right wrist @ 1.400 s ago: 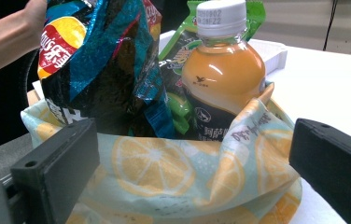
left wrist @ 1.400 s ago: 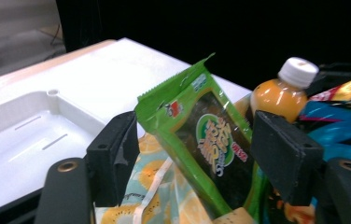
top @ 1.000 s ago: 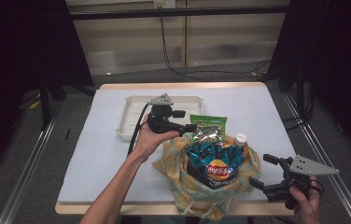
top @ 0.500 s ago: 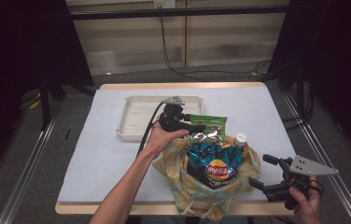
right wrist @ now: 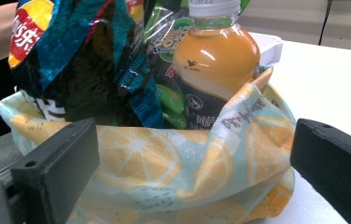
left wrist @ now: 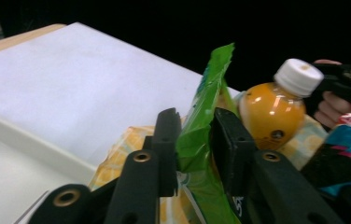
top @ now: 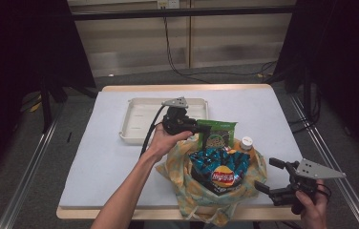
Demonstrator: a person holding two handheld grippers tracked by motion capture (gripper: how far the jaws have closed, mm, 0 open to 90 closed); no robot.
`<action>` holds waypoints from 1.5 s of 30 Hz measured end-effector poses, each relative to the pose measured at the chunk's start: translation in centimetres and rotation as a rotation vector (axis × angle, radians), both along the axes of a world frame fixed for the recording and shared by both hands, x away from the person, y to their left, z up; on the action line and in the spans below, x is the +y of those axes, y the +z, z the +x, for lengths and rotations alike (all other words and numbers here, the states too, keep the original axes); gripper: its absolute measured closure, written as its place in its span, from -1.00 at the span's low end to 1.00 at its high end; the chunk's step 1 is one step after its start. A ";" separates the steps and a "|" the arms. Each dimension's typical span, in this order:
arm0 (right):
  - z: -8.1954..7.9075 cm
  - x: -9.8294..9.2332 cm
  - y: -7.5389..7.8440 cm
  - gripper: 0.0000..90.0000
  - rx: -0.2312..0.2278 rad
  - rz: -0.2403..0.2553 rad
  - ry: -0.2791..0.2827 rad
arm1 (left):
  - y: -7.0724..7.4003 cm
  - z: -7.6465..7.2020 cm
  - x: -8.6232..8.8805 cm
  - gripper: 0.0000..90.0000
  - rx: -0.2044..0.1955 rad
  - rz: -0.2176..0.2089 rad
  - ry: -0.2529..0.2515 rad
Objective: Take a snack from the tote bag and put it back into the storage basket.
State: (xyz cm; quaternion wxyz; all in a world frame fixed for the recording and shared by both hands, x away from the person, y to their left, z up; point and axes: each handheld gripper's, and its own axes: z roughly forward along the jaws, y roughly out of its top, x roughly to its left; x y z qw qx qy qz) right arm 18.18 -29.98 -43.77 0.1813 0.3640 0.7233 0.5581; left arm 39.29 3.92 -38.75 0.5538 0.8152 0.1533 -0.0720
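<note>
The left gripper (left wrist: pixel 192 135) has just been closing and now pinches the green snack bag (left wrist: pixel 201 140) standing in the orange-print cloth bag (right wrist: pixel 164 172). The right gripper (top: pixel 275 179) gapes open beside it. A Lay's chip bag (top: pixel 221 175) and an orange drink bottle (right wrist: pixel 213 70) share it. Pale tabletop (top: pixel 106 157), cream tray (top: pixel 139 121), dark surroundings.

Open tabletop (top: pixel 106 157) lies left of the bag (top: pixel 187 191) and beyond it on the right; a tray (top: pixel 134 133) blocks the far left. Chips (top: pixel 220 167), a green packet (top: pixel 218 131) and a bottle (top: pixel 247 143) crowd the bag's mouth.
</note>
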 end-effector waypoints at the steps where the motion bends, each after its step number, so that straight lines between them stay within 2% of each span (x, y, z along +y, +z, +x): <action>1: 0.0 0.0 0.0 -0.98 -0.001 0.000 -0.002 | 0.2 -0.1 0.0 0.67 0.001 -0.007 -0.001; 5: 0.0 0.0 0.0 -0.98 -0.002 0.005 -0.002 | 0.6 -0.4 0.0 0.70 -0.006 -0.011 -0.016; 14: 0.0 -0.2 0.0 -0.98 0.002 0.018 -0.004 | 1.7 -0.6 0.1 0.71 -0.025 -0.034 0.004; 19: 0.0 -0.3 0.0 -0.98 0.002 0.034 -0.010 | 2.4 -0.6 0.7 0.71 -0.046 -0.044 -0.002; 23: -0.1 -0.3 0.1 -0.98 -0.010 0.032 -0.012 | 3.0 -0.7 1.0 0.71 -0.055 -0.073 0.008; 26: -0.1 -0.3 0.1 -0.98 -0.064 0.006 -0.061 | 3.2 -0.4 1.3 0.71 -0.053 -0.079 0.010; 31: -0.2 -0.4 0.0 -0.98 -0.075 0.018 -0.068 | 4.0 -0.2 1.5 0.71 -0.065 -0.080 0.013; 36: -0.4 -0.3 0.0 -0.98 -0.071 0.031 -0.066 | 5.3 -0.4 1.2 0.71 -0.090 -0.076 0.012; 39: -0.5 -0.4 0.0 -0.98 -0.072 0.019 -0.064 | 5.8 -0.5 1.3 0.71 -0.102 -0.082 0.014; 45: -0.5 -0.5 -0.1 -0.98 -0.063 0.026 -0.061 | 6.4 -0.3 1.6 0.71 -0.097 -0.105 0.012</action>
